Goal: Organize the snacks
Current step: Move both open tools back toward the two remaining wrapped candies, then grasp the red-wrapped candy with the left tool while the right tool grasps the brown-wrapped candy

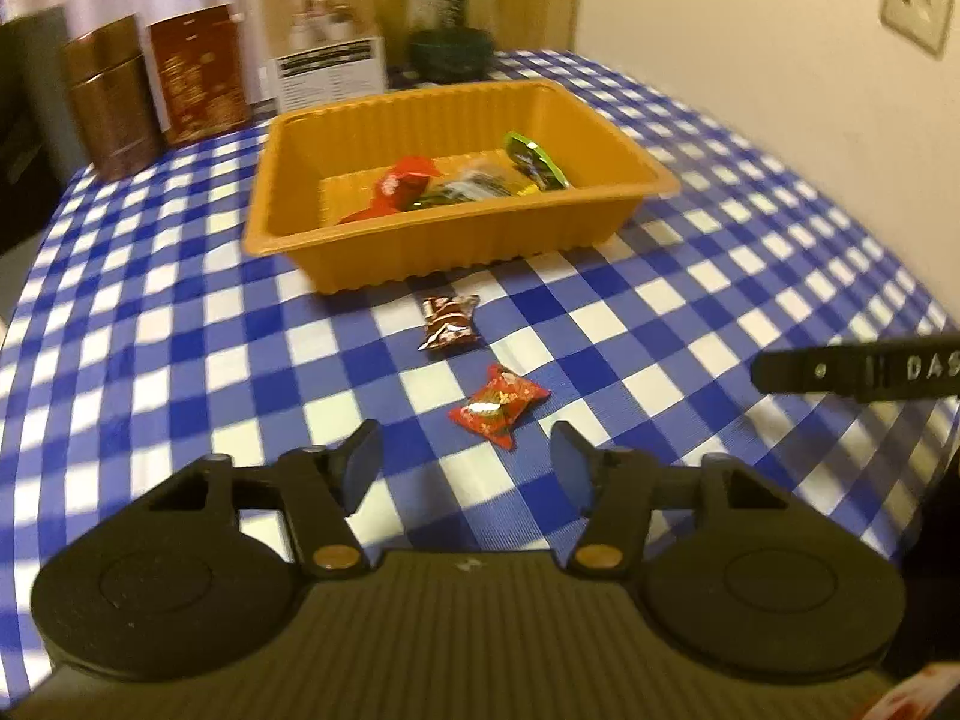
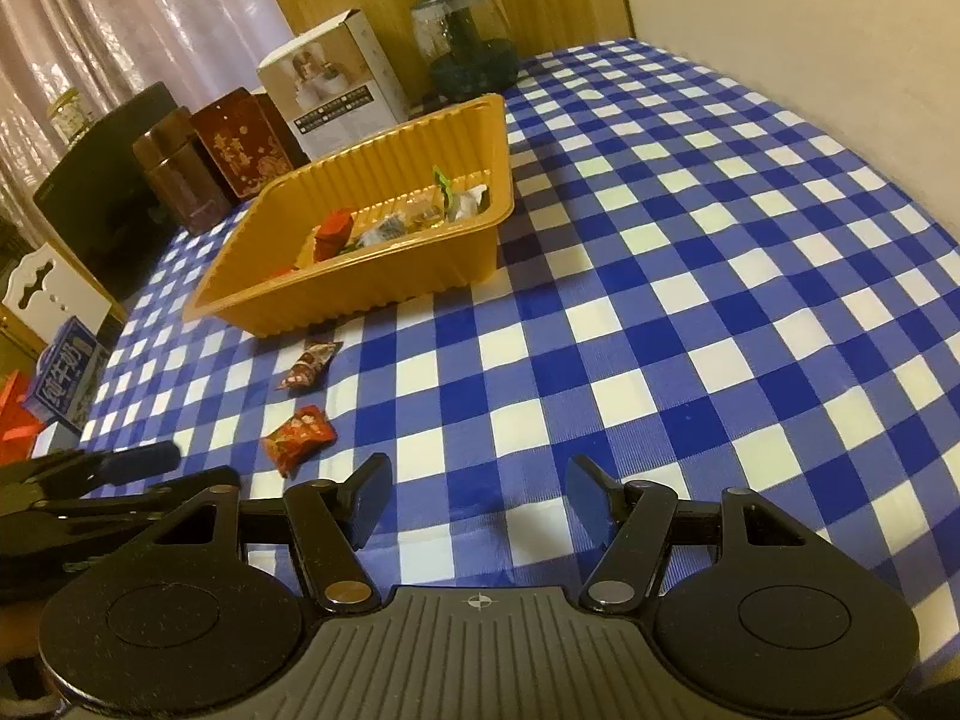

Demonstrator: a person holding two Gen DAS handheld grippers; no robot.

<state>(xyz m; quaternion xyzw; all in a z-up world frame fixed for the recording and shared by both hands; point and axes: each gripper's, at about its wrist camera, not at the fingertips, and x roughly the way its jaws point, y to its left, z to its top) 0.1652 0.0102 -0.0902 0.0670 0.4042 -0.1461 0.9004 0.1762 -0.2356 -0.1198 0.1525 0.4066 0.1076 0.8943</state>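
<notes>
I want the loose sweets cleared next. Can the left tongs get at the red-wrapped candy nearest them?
Probably yes. The left tongs are open, and the red-wrapped candy lies flat on the checkered tablecloth just ahead of their tips, apart from the brown-wrapped candy, with nothing between.

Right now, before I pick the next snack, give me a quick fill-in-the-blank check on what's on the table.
1. The number of wrapped candies lying on the tablecloth outside the orange tray is ____.
2. The red candy lies directly ahead of the ____ gripper.
3. The brown candy lies between the red candy and the ____.
4. The left gripper and right gripper are both ____.

Missing words: two; left; tray; open
</notes>
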